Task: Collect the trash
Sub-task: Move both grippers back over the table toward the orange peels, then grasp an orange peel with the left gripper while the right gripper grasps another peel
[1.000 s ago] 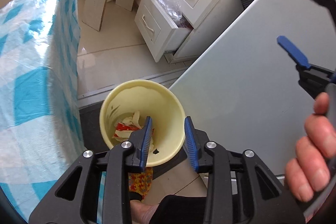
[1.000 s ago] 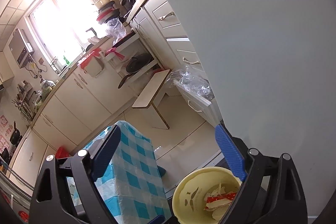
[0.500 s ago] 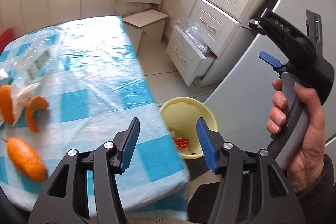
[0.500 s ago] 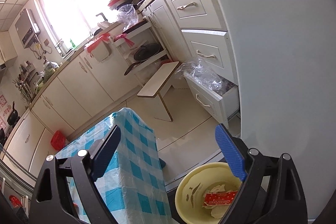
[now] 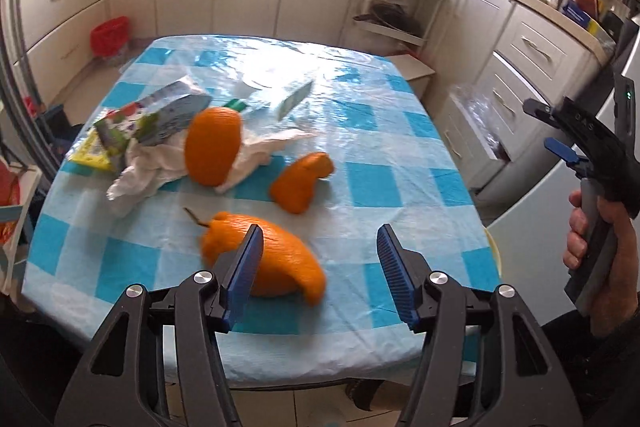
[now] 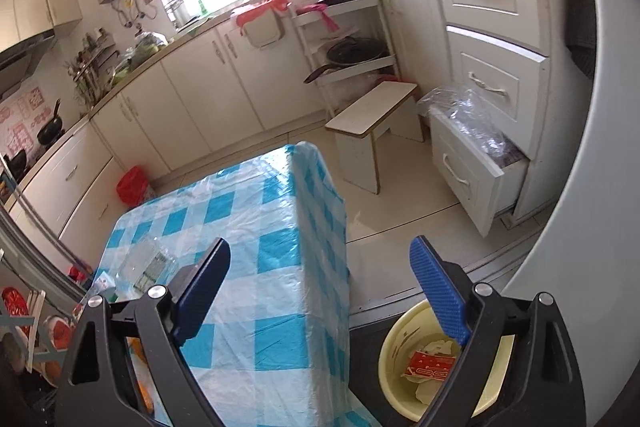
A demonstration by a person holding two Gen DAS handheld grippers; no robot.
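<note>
Checked blue tabletop (image 5: 372, 131) carries three orange peels (image 5: 276, 259) beside a tissue (image 5: 160, 167); both hand-held grippers, left (image 5: 320, 267) just opened and right (image 6: 324, 291), gape empty, yellow bin (image 6: 400, 347) beside the tabletop.

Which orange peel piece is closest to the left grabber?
The big orange peel with the little stem, right at the left gripper fingertips. The other two lie farther back, one on white tissue.

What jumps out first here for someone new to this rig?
Three bright orange peel pieces on the blue-checked table: the nearest peel lies just ahead of the open left gripper, with a crumpled white tissue and wrappers behind. Beside the table, on the floor, stands a yellow bin already holding trash, below the open right gripper.
</note>
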